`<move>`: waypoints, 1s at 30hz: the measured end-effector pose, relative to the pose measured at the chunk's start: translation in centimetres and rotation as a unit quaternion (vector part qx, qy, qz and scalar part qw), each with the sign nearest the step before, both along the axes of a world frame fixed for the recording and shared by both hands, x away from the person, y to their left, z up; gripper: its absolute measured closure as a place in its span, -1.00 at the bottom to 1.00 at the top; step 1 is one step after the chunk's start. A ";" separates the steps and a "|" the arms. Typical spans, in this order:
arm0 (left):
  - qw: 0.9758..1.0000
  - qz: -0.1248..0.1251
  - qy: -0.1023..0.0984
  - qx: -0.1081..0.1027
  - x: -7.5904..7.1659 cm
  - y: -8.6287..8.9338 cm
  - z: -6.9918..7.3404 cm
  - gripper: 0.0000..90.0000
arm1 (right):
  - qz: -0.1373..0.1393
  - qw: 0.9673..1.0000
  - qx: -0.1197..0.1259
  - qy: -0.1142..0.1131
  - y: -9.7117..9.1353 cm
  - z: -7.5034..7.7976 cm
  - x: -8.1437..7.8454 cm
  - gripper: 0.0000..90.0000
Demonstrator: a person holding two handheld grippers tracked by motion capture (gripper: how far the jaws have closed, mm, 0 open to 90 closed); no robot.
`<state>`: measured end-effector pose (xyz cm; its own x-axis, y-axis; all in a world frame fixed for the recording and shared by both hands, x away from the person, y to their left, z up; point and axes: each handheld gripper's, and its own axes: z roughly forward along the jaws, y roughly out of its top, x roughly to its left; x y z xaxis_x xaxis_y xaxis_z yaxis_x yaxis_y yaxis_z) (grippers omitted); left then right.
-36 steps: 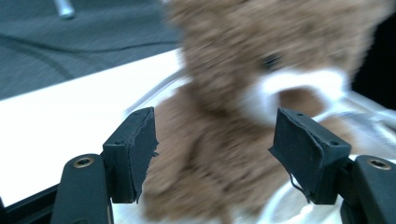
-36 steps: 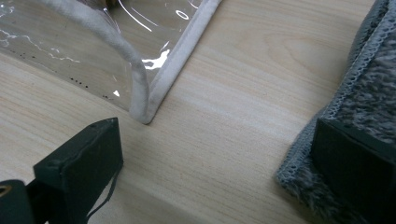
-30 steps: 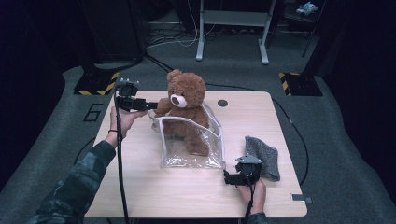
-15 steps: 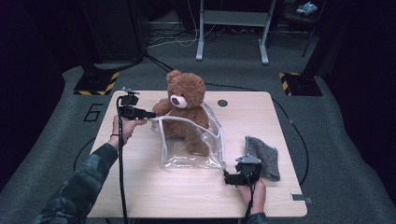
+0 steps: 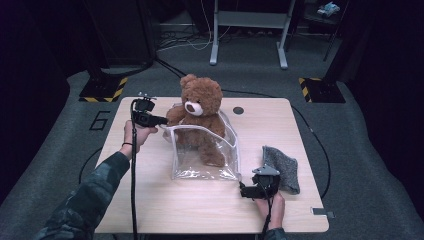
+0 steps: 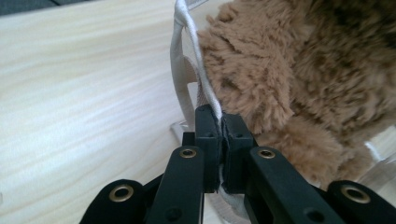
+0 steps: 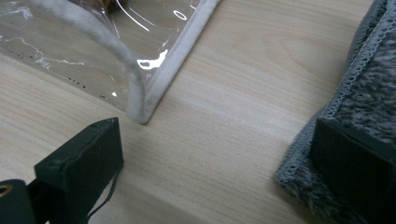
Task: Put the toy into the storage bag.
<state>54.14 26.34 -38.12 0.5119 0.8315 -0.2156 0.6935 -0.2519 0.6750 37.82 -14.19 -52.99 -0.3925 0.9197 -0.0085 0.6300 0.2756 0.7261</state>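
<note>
A brown teddy bear (image 5: 200,107) sits upright in a clear plastic bag (image 5: 205,160) with white trim, at the middle of the wooden table (image 5: 150,200). My left gripper (image 5: 161,120) is at the bag's left top edge; its jaws have just been closing and are now shut on the white rim (image 6: 187,56), right beside the bear's fur (image 6: 299,79). My right gripper (image 5: 243,190) rests near the bag's front right corner (image 7: 154,88). It is open, with bare table between its jaws, and its right jaw lies on a grey cloth (image 7: 364,84).
The grey cloth (image 5: 281,167) lies at the table's right. A small black disc (image 5: 238,110) sits behind the bear. Beyond the table are a metal stand (image 5: 247,30) and striped floor bases (image 5: 102,90).
The left gripper came down a little toward the bag and closed on its white rim. The right hand and gripper stayed where they were.
</note>
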 end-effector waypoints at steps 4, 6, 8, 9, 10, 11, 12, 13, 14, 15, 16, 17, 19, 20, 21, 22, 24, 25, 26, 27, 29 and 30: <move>0.999 -0.022 -0.034 -0.013 -0.6 -0.8 1.8 0.94 | 0.000 1.000 0.000 -0.001 0.0 0.0 0.0 -0.95; 0.999 -0.025 -0.046 0.012 -0.4 -1.2 1.7 0.94 | 0.000 1.000 0.000 -0.001 0.0 0.0 0.0 -0.95; 0.999 -0.025 -0.034 0.018 -0.1 -1.4 1.5 0.94 | 0.000 1.000 0.000 -0.001 0.0 0.0 0.0 -0.95; 0.999 -0.027 -0.036 0.011 -0.2 -1.4 1.7 0.94 | -0.001 1.000 0.001 0.000 0.0 0.0 0.0 -0.95; 0.999 -0.029 -0.042 0.007 -0.5 -1.6 2.0 0.94 | -0.001 1.000 0.001 0.000 0.0 0.0 0.0 -0.95; 0.998 -0.036 -0.057 0.016 -0.7 -1.6 2.2 0.94 | -0.001 1.000 0.000 0.000 0.0 0.0 0.0 -0.95; 0.997 -0.035 -0.059 0.023 -0.8 -1.6 2.1 0.94 | 0.000 1.000 0.000 0.000 0.0 0.0 0.0 -0.95; 0.997 -0.032 -0.056 0.030 -0.6 -1.7 1.7 0.94 | 0.000 1.000 0.000 0.000 0.0 0.0 0.0 -0.95; 0.997 -0.033 -0.049 0.046 -0.4 -1.6 1.4 0.94 | 0.000 1.000 0.000 0.000 0.0 0.0 0.0 -0.95; 0.997 -0.034 -0.047 0.054 -0.3 -1.6 1.2 0.94 | -0.001 1.000 0.000 -0.001 0.0 0.0 0.0 -0.95; 0.997 -0.034 -0.041 0.048 -0.3 -1.5 1.1 0.94 | 0.000 1.000 -0.002 0.000 -0.1 0.0 0.0 -0.95; 0.998 -0.034 -0.039 0.031 -0.5 -1.3 1.2 0.94 | 0.001 1.000 -0.003 0.000 -0.1 0.0 0.0 -0.95; 0.998 -0.030 -0.045 0.022 -0.7 -1.1 1.0 0.94 | 0.002 1.000 -0.003 -0.001 -0.1 0.0 0.0 -0.95; 0.998 -0.028 -0.041 0.023 -0.7 -1.0 0.9 0.94 | 0.001 1.000 -0.003 -0.001 -0.1 0.0 0.0 -0.95; 0.999 -0.027 -0.036 0.026 -0.7 -1.0 0.8 0.94 | 0.001 1.000 -0.003 0.000 -0.1 0.0 0.0 -0.95; 0.999 -0.026 -0.028 0.027 -0.7 -0.9 0.6 0.94 | 0.001 1.000 -0.003 0.000 -0.1 0.0 0.0 -0.95; 0.999 -0.028 -0.024 0.017 -0.7 -0.6 0.6 0.94 | 0.001 1.000 -0.003 0.000 -0.1 0.0 0.0 -0.95; 0.999 -0.026 -0.022 0.008 -0.9 -0.6 0.6 0.93 | 0.001 1.000 -0.003 0.000 -0.1 0.0 0.0 -0.95; 0.999 -0.027 -0.024 0.008 -0.9 -0.6 0.6 0.93 | 0.001 1.000 -0.003 0.000 -0.1 0.0 0.0 -0.95; 0.999 -0.024 -0.024 0.011 -0.9 -0.7 0.6 0.93 | 0.001 1.000 -0.003 0.000 -0.1 0.0 0.0 -0.95; 0.999 -0.025 -0.026 0.019 -0.7 -0.7 0.5 0.91 | 0.001 1.000 -0.003 0.000 -0.1 0.0 0.0 -0.95; 0.999 -0.023 -0.026 0.016 -0.7 -0.6 0.5 0.87 | 0.001 1.000 -0.003 0.000 -0.1 0.0 0.0 -0.95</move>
